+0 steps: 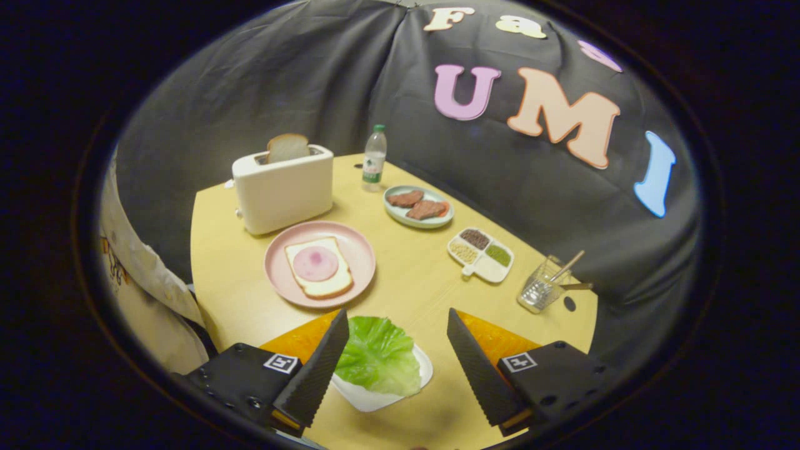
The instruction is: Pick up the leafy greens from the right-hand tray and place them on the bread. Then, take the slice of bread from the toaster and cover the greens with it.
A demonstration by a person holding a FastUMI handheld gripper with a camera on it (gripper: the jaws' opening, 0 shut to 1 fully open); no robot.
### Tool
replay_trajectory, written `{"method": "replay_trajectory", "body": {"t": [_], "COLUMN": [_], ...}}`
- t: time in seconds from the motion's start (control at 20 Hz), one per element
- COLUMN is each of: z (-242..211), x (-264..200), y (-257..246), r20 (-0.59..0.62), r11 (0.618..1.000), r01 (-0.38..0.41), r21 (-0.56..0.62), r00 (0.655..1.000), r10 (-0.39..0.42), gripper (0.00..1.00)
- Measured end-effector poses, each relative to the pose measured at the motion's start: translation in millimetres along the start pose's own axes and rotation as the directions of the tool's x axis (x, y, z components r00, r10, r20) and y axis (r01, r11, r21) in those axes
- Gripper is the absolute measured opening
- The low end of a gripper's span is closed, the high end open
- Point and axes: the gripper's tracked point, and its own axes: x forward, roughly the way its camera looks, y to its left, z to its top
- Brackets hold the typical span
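Task status, as I judge it: no step is complete. The leafy greens (pixel 378 355) lie on their white tray (pixel 369 397), which sits on the desk (pixel 412 287) between the fingers of my gripper (pixel 398 331). The jaws are released, spread wide to either side of the greens, and touch nothing.

The target bread (pixel 320 269) lies on the pink plate (pixel 320 264) beyond the fingers, carrying a round pink slice (pixel 315 263); no greens are on it. The second slice of bread (pixel 288 147) stands upright in the slot of the toaster (pixel 283 187), just behind the plate.

Remaining: grasp the greens, transfer them to the bread, then fetch the toaster slice and lay it on top.

Writing: the bottle (pixel 374 156) behind the toaster carries a label, too small for me to read. The square markers on the gripper body bear patterns, not text.
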Motion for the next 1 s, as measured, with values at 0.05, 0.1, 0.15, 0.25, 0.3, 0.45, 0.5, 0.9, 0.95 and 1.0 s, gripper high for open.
{"method": "replay_trajectory", "body": {"t": [0.05,0.1,0.15,0.25,0.3,0.45,0.5,0.9,0.95,1.0], "z": [-9,-18,-27,-43,-49,-68,-77,-119,-120,-120], "x": [5,10,14,23,28,41,45,63,63,63], "y": [3,6,7,9,9,6,5,3,4,5], "r20": [-0.032,-0.063,-0.090,-0.140,-0.159,-0.220,-0.239,-0.364,-0.370,-0.373], "r11": [1.000,0.999,0.998,0.996,0.994,0.992,0.992,0.990,0.989,0.989], "r01": [-0.020,-0.038,-0.052,-0.078,-0.091,-0.111,-0.114,-0.136,-0.144,-0.145], "r21": [-0.012,-0.023,-0.034,-0.050,-0.053,-0.053,-0.053,-0.032,-0.015,-0.001], "r00": [0.999,0.997,0.995,0.988,0.984,0.971,0.966,0.924,0.920,0.918], "r10": [0.020,0.037,0.049,0.070,0.081,0.097,0.098,0.115,0.128,0.134], "gripper": [1.00,1.00,1.00,1.00,1.00,1.00,1.00,1.00,1.00,1.00]}}
